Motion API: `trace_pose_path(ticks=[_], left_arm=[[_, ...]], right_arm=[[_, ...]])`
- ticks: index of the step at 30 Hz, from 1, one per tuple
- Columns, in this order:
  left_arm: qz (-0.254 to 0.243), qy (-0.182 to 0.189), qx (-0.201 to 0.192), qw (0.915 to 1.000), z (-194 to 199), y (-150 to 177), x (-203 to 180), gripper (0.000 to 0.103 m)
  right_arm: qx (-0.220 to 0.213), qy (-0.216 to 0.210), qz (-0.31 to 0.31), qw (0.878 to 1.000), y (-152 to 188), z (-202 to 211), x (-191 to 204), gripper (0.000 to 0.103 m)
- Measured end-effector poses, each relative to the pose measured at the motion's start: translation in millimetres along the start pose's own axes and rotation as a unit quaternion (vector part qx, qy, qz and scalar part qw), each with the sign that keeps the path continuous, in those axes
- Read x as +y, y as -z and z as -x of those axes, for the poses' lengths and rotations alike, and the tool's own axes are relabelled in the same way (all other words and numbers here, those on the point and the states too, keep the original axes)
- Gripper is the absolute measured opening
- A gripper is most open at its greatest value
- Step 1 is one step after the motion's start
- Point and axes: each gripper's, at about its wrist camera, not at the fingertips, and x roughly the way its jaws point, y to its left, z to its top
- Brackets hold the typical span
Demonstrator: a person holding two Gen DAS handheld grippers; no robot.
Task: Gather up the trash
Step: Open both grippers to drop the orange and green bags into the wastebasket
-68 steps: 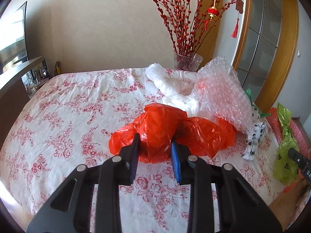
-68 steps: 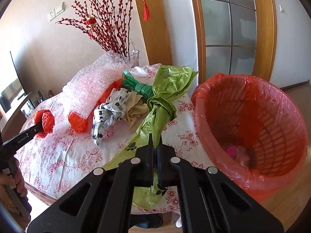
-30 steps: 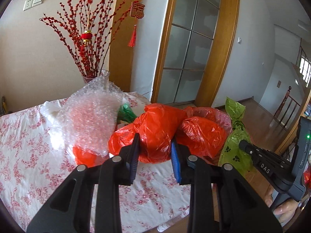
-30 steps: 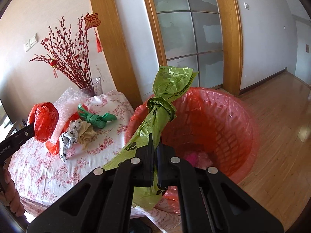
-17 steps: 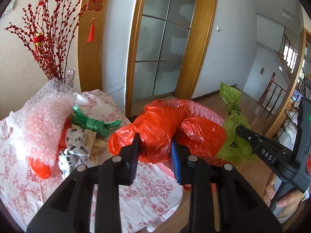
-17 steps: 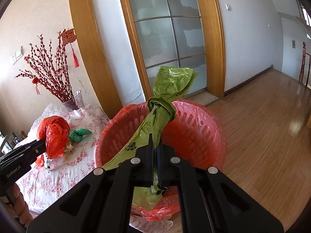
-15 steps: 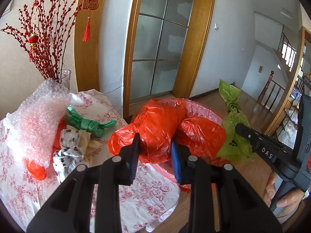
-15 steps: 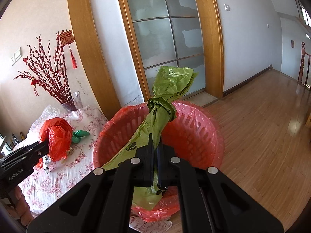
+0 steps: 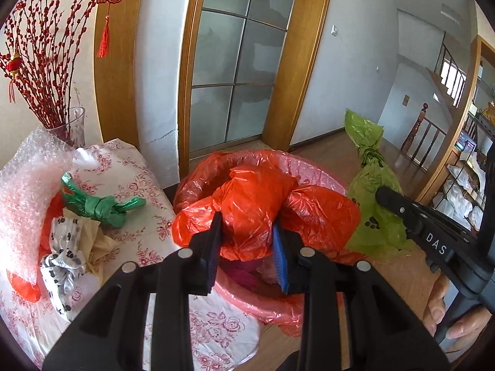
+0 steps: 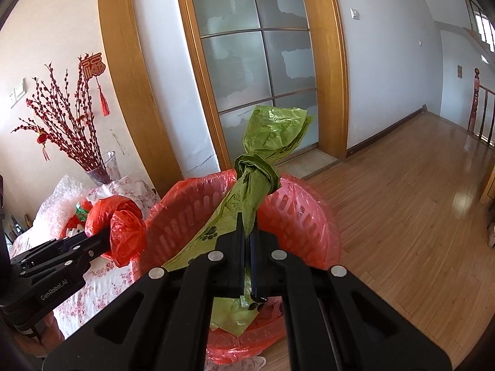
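Both your grippers have swung away from the table, and now they hang over the bin point(image 10: 297, 213). Your left gripper point(image 9: 247, 238) pinches the red bag point(image 9: 263, 210) in the middle, right above the bin's near side. Your right gripper point(image 10: 246, 241) is pressed tight on the green bag point(image 10: 256, 179) just under its knot, and that bag's loose end hangs down inside the bin.

Both bags look light, thin and crinkly. They will likely squash easily and may slip, so hold a thick bunch or the knot, not a flat edge. When you let go, they should float down slowly, not drop fast.

More trash waits on the table point(image 9: 130, 167) beside the bin: bubble wrap point(image 9: 27, 191), a dark green bag point(image 9: 102, 207) and a spotted bag point(image 9: 62, 266). The table has a flowery cloth. Behind it stand a vase point(image 9: 75, 123) of red twigs and a glass door point(image 9: 238, 61). The floor point(image 10: 417, 204) is shiny wood.
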Motion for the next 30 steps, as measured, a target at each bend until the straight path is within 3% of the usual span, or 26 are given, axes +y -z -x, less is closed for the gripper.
trace_pose_path(ticks=[8, 14, 17, 22, 30], left_arm=[[-0.003, -0.002, 0.012, 0.9999, -23, -2, -7, 0.032], [0.000, -0.004, 0.024, 0.9997, -35, 0, -7, 0.040], [0.001, -0.005, 0.027, 0.9996, -38, 2, -5, 0.047], [0.009, -0.015, 0.023, 0.9996, -33, 4, 4, 0.049], [0.021, -0.047, -0.010, 0.9986, 0, 8, 24, 0.054]], right_arm=[[0.010, 0.008, 0.001, 1.000, -6, -11, -2, 0.003], [0.025, 0.003, -0.002, 1.000, -6, -20, -6, 0.005], [0.031, 0.004, -0.003, 1.000, -4, -22, -7, 0.013], [0.027, 0.006, -0.004, 1.000, 0, -20, -9, 0.038], [0.017, 0.007, 0.005, 1.000, 2, -13, -3, 0.040]])
